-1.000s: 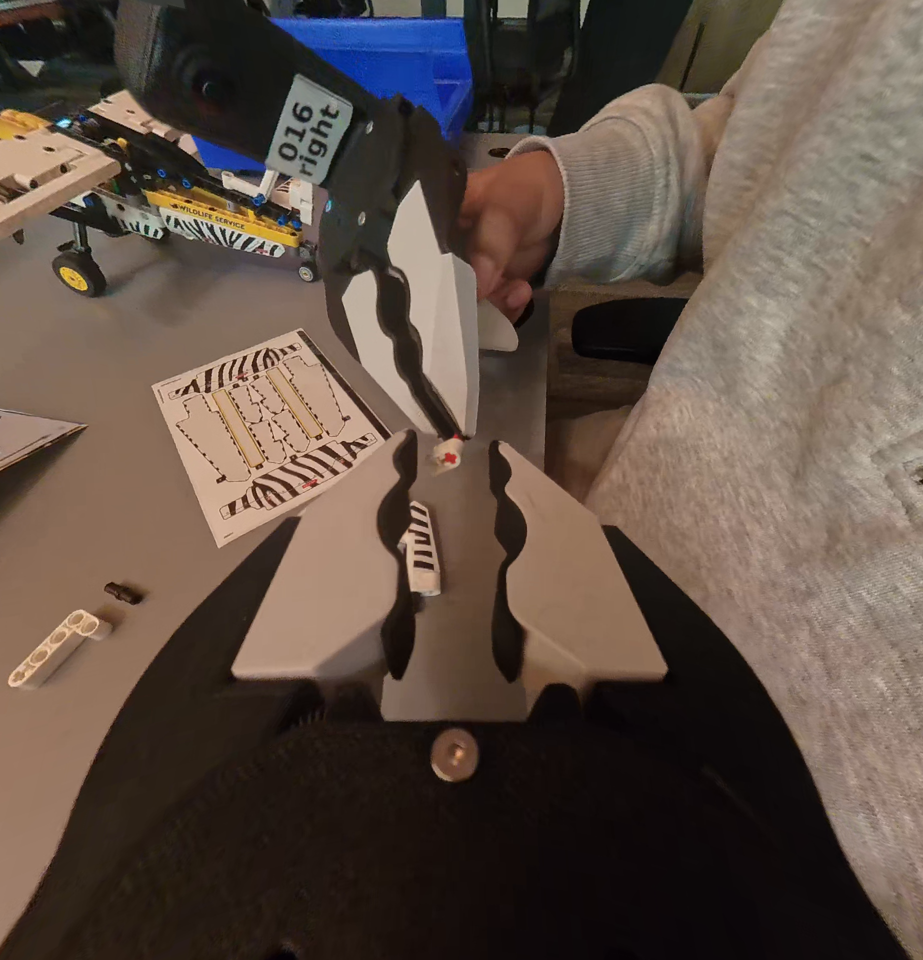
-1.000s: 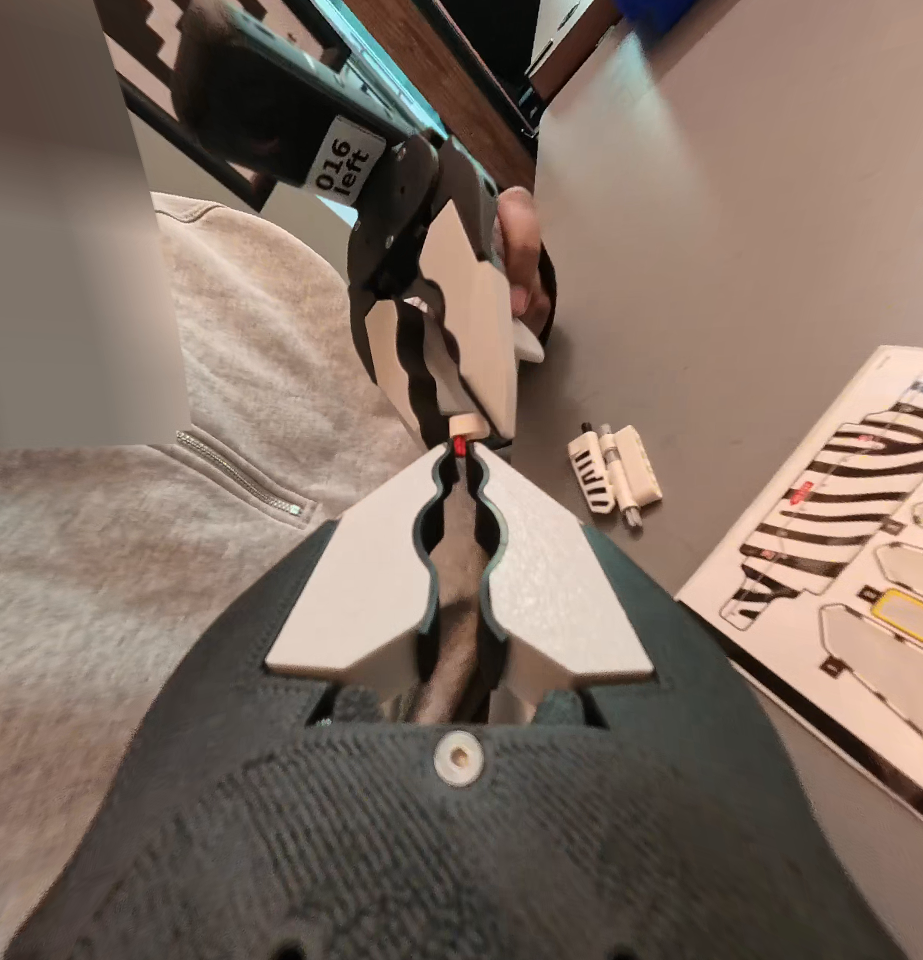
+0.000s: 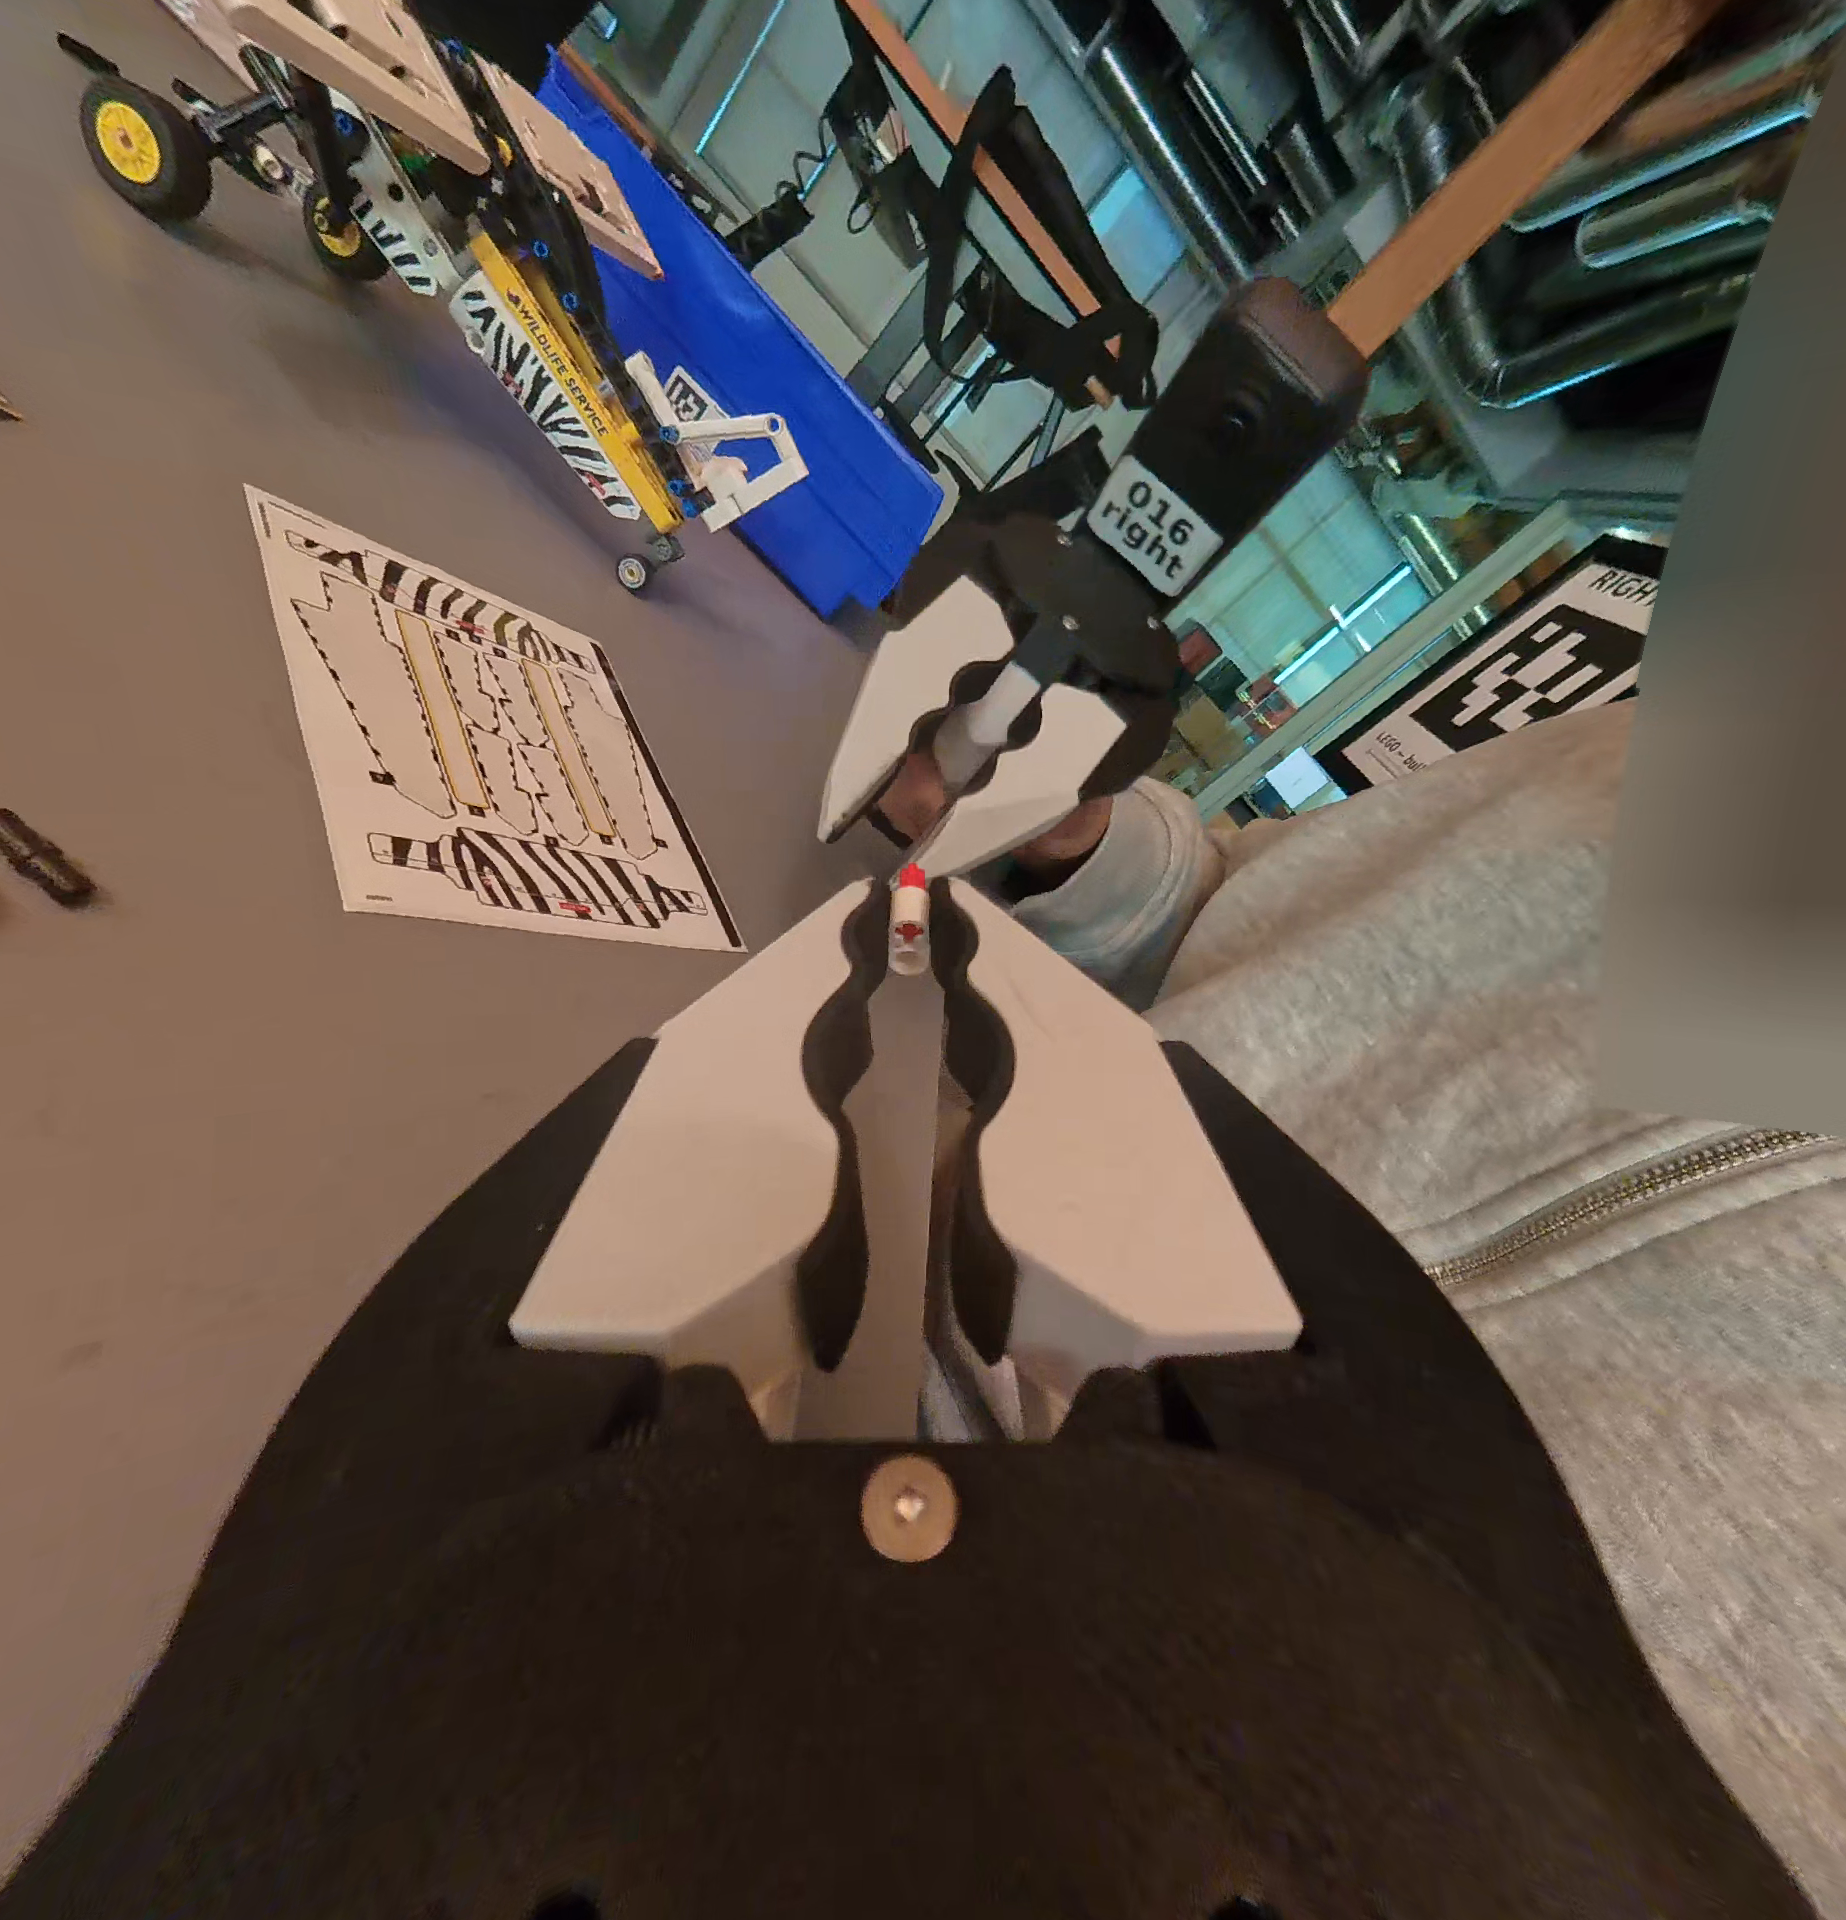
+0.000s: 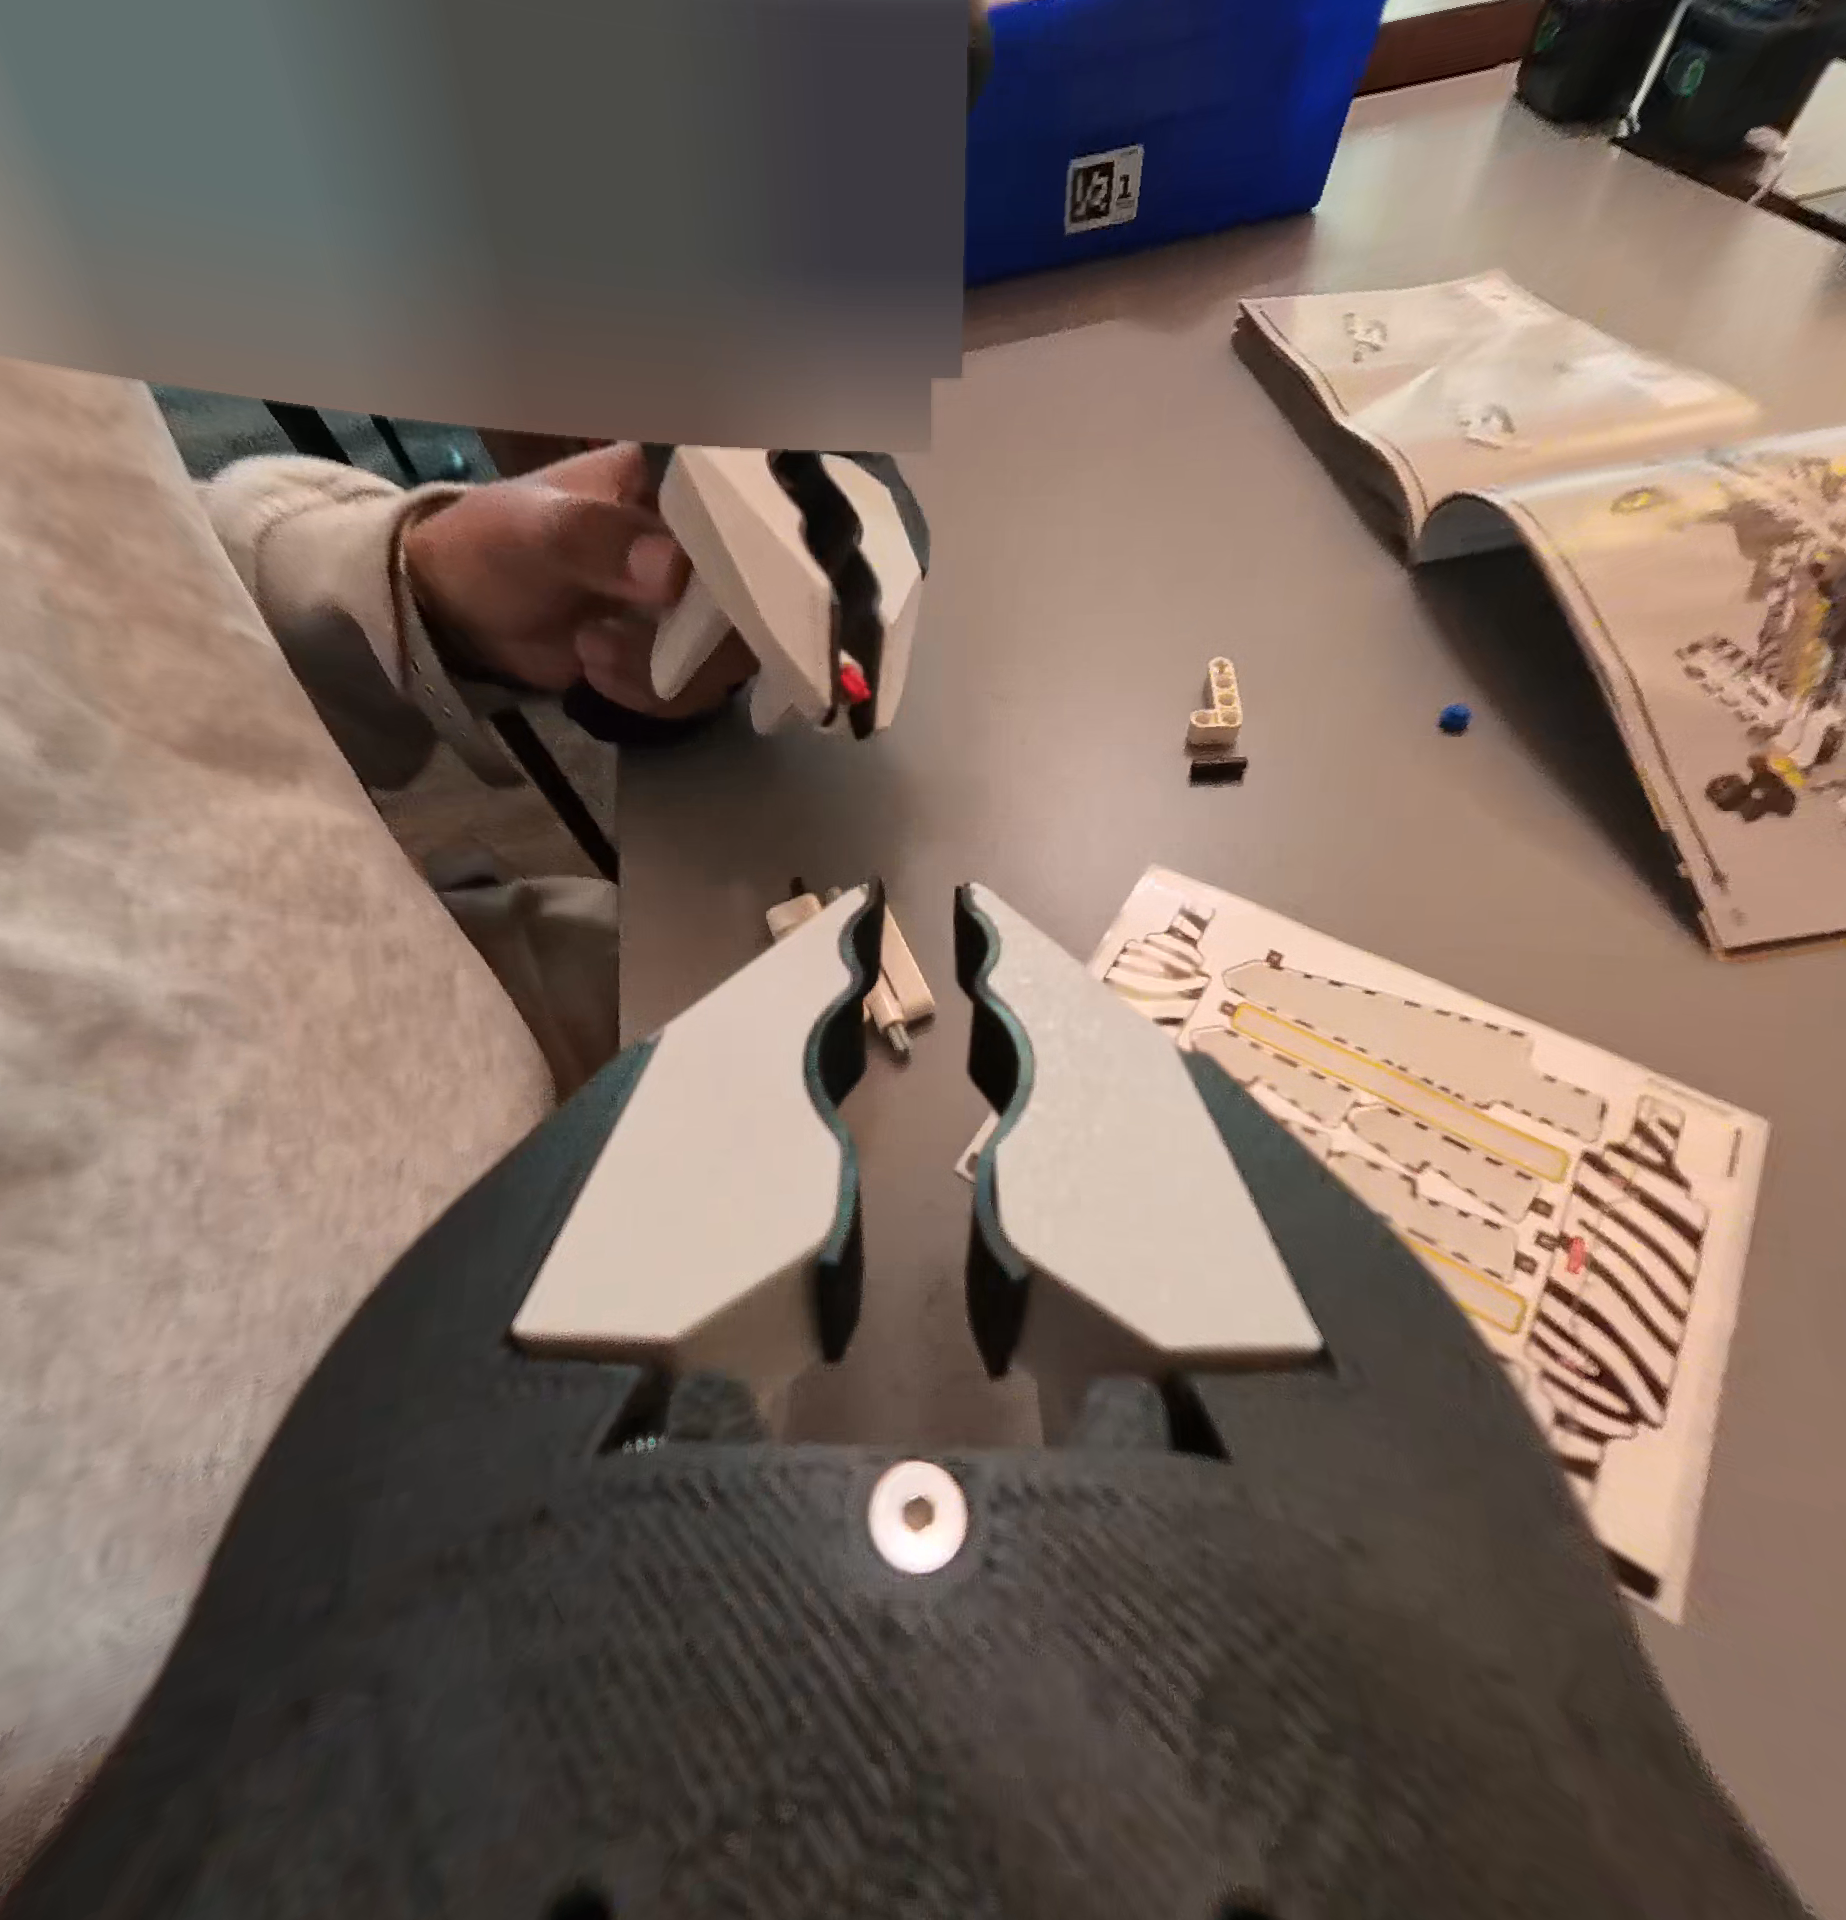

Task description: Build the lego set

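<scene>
Lego work at this moment centred on a small white connector with a red axle (image 3: 908,914), pinched at the very tips of the left gripper (image 3: 906,906), whose jaws stood narrow around it. The piece pointed away from that camera with its red end outermost, probably so the free end could be pushed into another part. In the right wrist view the same gripper (image 4: 854,694) sat to the far left above the grey table (image 4: 1106,582), the red tip (image 4: 852,682) just showing between its tips.

The right gripper (image 4: 917,902) was partly open and held nothing. It hung low over a little white sub-assembly (image 4: 898,987) lying near the table's left edge, which showed through the gap between the jaws; whether the tips touched it could not be told. That placing suggested a pickup of the mating part.

A sticker sheet with zebra stripes (image 4: 1438,1164) lay to the right, and an open instruction booklet (image 4: 1584,499) farther right, both kept within sight for reference. A white L-shaped beam (image 4: 1218,707), a black pin (image 4: 1216,769) and a blue pin (image 4: 1455,717) waited loose between them. The half-built vehicle (image 3: 462,239) stood far off beside a blue bin (image 3: 753,395)
</scene>
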Tool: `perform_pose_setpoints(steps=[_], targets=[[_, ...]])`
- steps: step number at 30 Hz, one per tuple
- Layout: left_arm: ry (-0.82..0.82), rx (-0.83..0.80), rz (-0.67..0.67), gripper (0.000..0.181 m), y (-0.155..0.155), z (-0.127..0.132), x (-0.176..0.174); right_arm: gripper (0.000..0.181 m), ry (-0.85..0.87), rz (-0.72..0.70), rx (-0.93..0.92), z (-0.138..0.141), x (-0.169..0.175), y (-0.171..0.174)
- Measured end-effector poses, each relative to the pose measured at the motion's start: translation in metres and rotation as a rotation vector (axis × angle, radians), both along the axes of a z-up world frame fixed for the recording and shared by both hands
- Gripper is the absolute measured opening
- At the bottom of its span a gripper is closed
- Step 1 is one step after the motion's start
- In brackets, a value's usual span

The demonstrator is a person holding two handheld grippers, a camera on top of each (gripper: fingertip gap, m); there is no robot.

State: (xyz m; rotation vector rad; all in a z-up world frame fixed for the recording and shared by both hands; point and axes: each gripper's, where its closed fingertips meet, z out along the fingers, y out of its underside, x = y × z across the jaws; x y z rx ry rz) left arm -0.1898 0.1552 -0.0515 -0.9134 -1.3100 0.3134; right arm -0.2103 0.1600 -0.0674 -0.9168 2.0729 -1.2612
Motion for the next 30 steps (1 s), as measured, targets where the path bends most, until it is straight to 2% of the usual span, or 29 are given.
perform_pose_setpoints(steps=[6, 16, 26, 30], targets=[[-0.016, -0.019, 0.029, 0.005, -0.005, -0.002, 0.001, 0.013, 0.065, 0.004, -0.014, -0.008, 0.005, -0.002], [-0.017, -0.011, 0.073, 0.005, -0.018, -0.003, 0.006, 0.013, 0.012, 0.005, 0.026, -0.012, 0.008, 0.004], [-0.024, -0.017, 0.083, 0.005, -0.019, -0.004, 0.006, 0.005, 0.138, 0.138, 0.14, -0.045, 0.033, 0.031], [-0.03, -0.027, 0.088, 0.005, -0.02, -0.004, 0.006, 0.005, 0.215, 0.115, 0.162, -0.059, 0.027, 0.027]])
